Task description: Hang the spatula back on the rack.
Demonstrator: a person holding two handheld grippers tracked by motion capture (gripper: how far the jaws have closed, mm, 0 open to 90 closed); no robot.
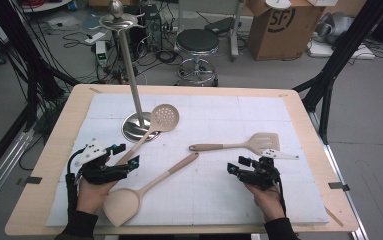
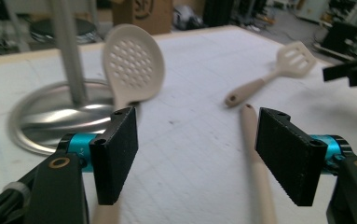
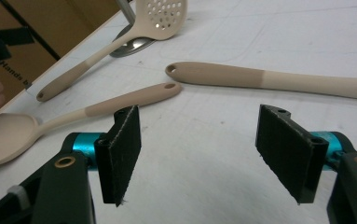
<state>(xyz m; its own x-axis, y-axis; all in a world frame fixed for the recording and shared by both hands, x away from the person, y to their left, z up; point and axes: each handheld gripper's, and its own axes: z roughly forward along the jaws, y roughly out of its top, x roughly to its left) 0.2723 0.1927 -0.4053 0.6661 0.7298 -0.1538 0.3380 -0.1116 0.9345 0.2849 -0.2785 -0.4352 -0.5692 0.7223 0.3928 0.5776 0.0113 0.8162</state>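
Right gripper [image 1: 241, 167] has its jaws spread wide with nothing between them, hovering over the white mat [image 1: 219, 205] just short of the slotted turner [image 1: 251, 145]. Left gripper [image 1: 126, 155] is spread too, sitting by the handle of the skimmer [image 1: 154, 125]; looks like the handle runs just beside one jaw, hard to say if it touches. The skimmer's head leans on the base of the metal stand [image 1: 131, 75]. The big spoon [image 1: 144, 192] lies between both hands.
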